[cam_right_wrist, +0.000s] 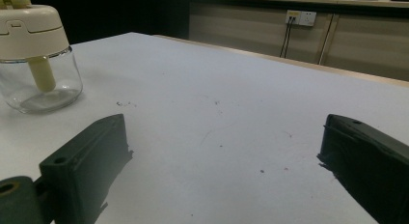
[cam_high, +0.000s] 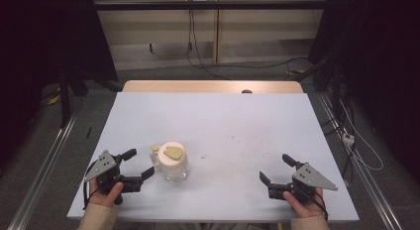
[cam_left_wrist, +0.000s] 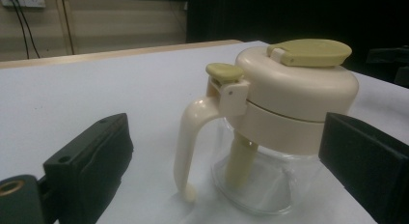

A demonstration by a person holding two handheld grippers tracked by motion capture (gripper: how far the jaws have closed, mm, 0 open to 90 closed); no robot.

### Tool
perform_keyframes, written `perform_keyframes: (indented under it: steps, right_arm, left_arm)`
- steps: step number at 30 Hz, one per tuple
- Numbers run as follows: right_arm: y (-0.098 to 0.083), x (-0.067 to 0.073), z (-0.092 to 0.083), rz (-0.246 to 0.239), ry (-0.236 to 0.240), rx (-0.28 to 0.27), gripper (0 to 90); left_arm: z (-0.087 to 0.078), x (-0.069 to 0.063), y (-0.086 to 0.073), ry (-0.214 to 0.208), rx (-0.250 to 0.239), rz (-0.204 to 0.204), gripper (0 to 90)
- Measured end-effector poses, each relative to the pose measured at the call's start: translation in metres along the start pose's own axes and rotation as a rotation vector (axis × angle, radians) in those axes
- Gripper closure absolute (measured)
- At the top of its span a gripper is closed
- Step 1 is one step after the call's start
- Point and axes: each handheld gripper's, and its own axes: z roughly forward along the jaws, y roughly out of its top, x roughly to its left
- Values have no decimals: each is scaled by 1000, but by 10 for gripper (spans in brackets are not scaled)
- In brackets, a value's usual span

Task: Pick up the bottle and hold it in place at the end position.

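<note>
A small clear glass jar (cam_high: 174, 166) with a cream lid, a cream handle and a yellow-green flap on top stands on the white table (cam_high: 213, 121), left of centre. My left gripper (cam_high: 139, 163) rests on the table just left of the jar, open, its jaws pointing at the handle (cam_left_wrist: 190, 137) without touching it. The jar (cam_left_wrist: 284, 127) looks close and upright between the jaws in the left gripper view. My right gripper (cam_high: 277, 169) lies near the front right of the table, open, with nothing between its jaws. From there the jar (cam_right_wrist: 38, 60) stands far off at the left.
The table's wooden far edge (cam_high: 213, 86) lies beyond the white sheet. Cables (cam_high: 213, 66) run over the floor behind, and a power strip (cam_high: 348, 138) lies at the right. A few small dark specks (cam_right_wrist: 217, 105) mark the sheet between the grippers.
</note>
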Motion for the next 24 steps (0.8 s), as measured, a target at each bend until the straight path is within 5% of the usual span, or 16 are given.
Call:
perform_keyframes:
  steps: [24]
  right_arm:
    - [1,1,-1,1,-7,-7,27]
  left_arm:
    - [6,-16,3,-74,25,34,49]
